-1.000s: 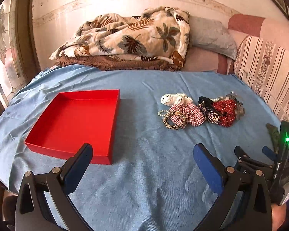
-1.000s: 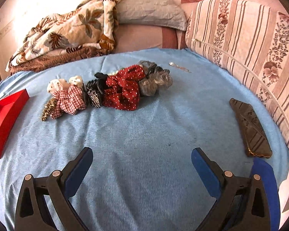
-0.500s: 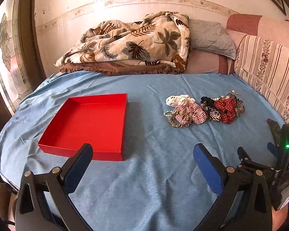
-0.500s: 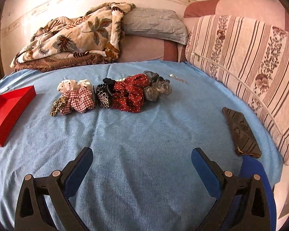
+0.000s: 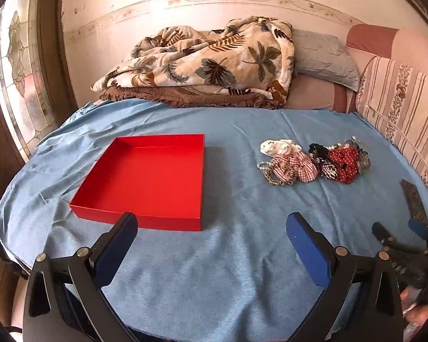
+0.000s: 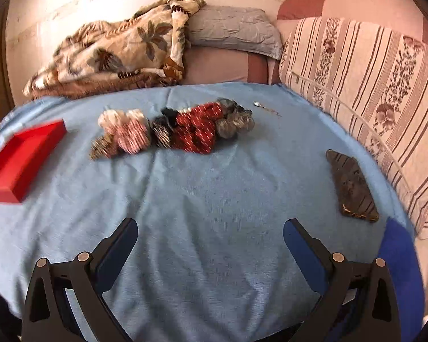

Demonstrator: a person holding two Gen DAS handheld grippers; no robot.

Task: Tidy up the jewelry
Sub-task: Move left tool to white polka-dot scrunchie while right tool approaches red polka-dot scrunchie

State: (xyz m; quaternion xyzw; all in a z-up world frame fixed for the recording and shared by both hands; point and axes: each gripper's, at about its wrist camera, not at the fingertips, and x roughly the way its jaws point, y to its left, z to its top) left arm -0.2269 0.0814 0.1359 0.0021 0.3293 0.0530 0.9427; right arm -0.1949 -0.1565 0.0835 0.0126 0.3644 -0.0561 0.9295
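Surface: bed [image 5: 228,270] under a blue sheet, wrinkled.
Left side: open red box [image 5: 145,182], flat on the sheet.
Middle right: heap of scrunchies and bracelets [image 5: 314,162], pieces touching.
Just beyond the heap: small silver piece [image 6: 266,107].
Right edge: dark patterned case [image 6: 352,186].
Far end: folded leaf-print blanket [image 5: 211,62], grey pillow [image 5: 325,57].

Leaf-print blanket [image 5: 214,62], grey pillow [image 5: 325,57], striped cushion [image 6: 365,85]

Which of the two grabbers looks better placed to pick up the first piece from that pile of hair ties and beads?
Probably the right hand-held gripper: open and empty, the pile of scrunchies and beads lies ahead of it. The left hand-held gripper, also open, faces nearer the red tray.
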